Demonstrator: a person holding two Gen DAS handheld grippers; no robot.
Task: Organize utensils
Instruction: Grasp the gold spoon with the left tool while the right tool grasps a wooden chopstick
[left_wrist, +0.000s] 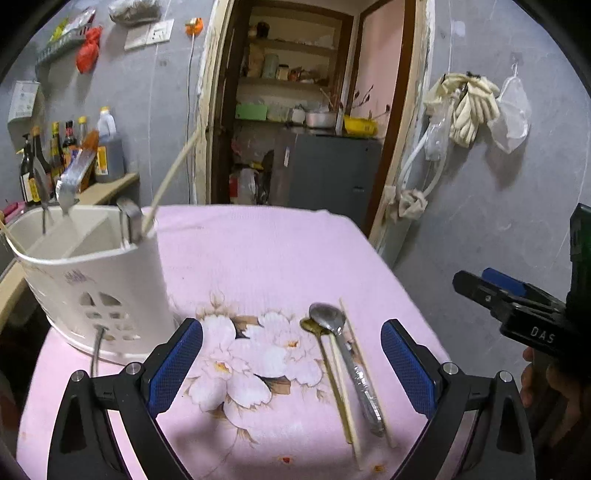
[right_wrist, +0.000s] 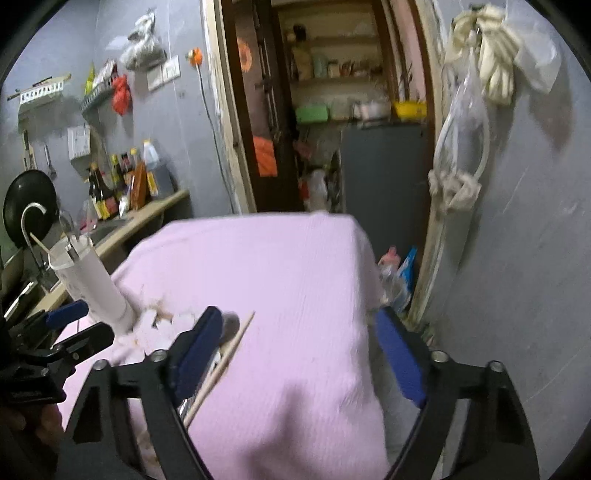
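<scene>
Steel and wood lie together on a pink floral cloth (left_wrist: 258, 258): a metal spoon (left_wrist: 343, 350), bowl pointing away, flanked by pale chopsticks (left_wrist: 341, 384) and a darker spoon (left_wrist: 314, 328), all near the cloth's right edge. The left gripper (left_wrist: 291, 365) hovers low over them, jaws spread wide and holding nothing. The right gripper (right_wrist: 295, 354) hangs beside the cloth's edge, its jaws likewise parted. Bare cloth stretches beyond. At the far left stands a white utensil holder (left_wrist: 96, 280), upright, already carrying several utensils.
</scene>
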